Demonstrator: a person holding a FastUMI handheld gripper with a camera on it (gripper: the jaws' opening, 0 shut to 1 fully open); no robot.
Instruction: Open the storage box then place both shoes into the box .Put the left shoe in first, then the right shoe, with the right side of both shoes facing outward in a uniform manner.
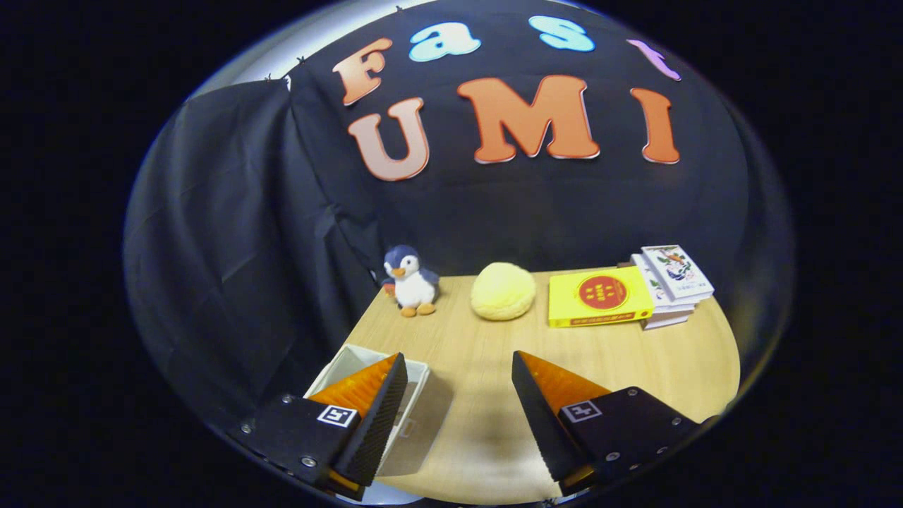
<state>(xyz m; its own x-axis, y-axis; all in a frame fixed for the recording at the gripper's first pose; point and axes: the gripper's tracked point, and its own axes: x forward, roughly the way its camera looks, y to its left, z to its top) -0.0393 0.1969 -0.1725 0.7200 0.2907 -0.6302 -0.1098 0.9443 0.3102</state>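
Observation:
My gripper [458, 363] is open, its two fingers spread wide above the wooden table [635, 360] with nothing between them. A white storage box [416, 395] sits at the table's near left, mostly hidden behind the left finger [374, 416]; its translucent side and rim show around that finger. Whether its lid is on or off I cannot tell. The right finger [543, 409] hangs over bare wood.
Along the table's far edge stand a plush penguin [411, 281], a round yellow plush [503, 290], a yellow box with a red disc [598, 297], and a small stack of books [670, 282]. Black cloth closes the back and left sides.

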